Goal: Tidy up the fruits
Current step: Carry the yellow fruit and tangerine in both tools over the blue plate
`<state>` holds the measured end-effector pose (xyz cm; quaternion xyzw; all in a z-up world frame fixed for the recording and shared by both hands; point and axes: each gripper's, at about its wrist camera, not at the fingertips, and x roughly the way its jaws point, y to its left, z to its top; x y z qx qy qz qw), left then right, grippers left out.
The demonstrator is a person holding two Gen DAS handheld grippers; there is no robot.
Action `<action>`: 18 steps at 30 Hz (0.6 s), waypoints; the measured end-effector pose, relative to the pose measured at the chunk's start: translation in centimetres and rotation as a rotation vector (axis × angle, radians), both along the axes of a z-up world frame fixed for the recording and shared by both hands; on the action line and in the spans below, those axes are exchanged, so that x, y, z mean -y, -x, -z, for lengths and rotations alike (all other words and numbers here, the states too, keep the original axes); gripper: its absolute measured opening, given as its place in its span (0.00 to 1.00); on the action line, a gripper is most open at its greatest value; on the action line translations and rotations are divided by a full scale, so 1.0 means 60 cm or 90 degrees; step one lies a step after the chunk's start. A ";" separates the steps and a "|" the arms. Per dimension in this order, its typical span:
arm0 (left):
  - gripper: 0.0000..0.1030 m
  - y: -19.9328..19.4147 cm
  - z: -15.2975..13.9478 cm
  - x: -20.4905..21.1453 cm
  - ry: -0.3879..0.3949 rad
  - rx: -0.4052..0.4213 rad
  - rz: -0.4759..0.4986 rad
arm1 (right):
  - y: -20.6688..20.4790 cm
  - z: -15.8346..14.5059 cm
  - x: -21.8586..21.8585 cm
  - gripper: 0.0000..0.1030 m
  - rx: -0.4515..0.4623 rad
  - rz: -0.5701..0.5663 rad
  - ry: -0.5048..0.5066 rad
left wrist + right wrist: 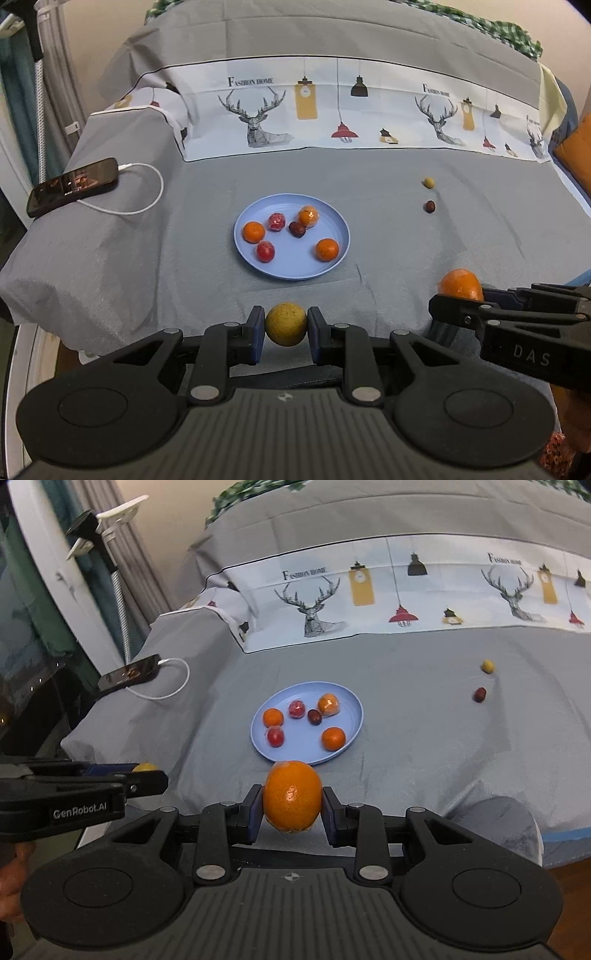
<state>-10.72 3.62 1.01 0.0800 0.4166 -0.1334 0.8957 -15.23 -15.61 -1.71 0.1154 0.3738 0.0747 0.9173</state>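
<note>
Fruits fill the left wrist view: the left gripper (pixel 286 328) has its jaws clenched on a yellow-green fruit (pixel 286 324), just short of the blue plate (pixel 332 266) on the grey bed cover (pixel 406 236). From the right wrist, the right gripper (pixel 291 799) grips a large orange (pixel 291 794) before that plate.

This is a bedroom in a home. A bed (pixel 295 177) lies under a grey sheet with a deer-and-lamp printed band (pixel 332 110) reading "Fashion Home", a phone (pixel 72 186) charges on its cable (pixel 147 192), and curtains (pixel 110 572) hang alongside.
</note>
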 end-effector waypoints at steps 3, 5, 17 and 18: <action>0.26 -0.002 0.001 -0.005 0.003 0.001 -0.002 | -0.002 -0.004 -0.009 0.33 0.002 -0.005 0.010; 0.26 -0.006 0.003 -0.008 0.003 0.001 -0.004 | -0.006 -0.004 -0.013 0.33 -0.001 -0.007 0.013; 0.26 -0.067 0.028 -0.009 0.011 -0.039 -0.013 | -0.058 0.017 -0.019 0.33 -0.035 -0.009 0.028; 0.26 -0.076 0.029 -0.008 0.012 -0.043 -0.013 | -0.065 0.020 -0.020 0.33 -0.040 -0.008 0.028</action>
